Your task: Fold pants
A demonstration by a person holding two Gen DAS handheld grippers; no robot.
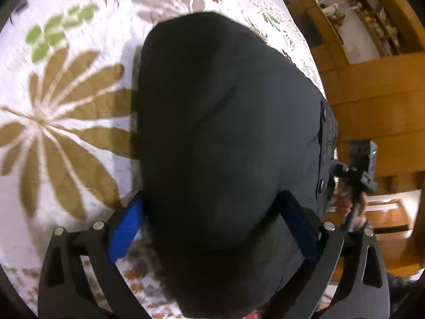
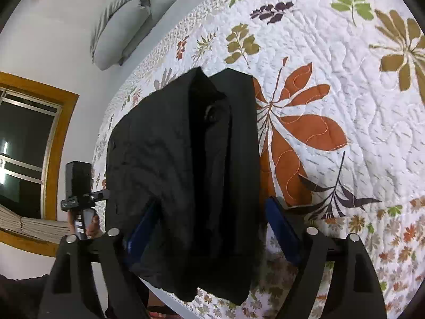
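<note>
Pants (image 1: 225, 138): black, folded into a bundle, lying on the quilt near its edge.
Left gripper (image 1: 212, 228): jaws wide apart, blue pads flanking the fabric, no grip.
Right gripper (image 2: 209, 231): jaws spread wide astride the bundle, nothing clamped.
Quilt (image 2: 332, 61): white, leaf-printed.

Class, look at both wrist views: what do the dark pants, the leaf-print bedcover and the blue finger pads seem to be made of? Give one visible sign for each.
Dark pants: probably woven cotton-type cloth, matte; it drapes in soft creases and carries metal-looking snaps.
Leaf-print bedcover: quilted fabric, matte; stitched lines puff its surface.
Blue finger pads: likely plastic or rubber; smooth, flat, evenly coloured.
</note>
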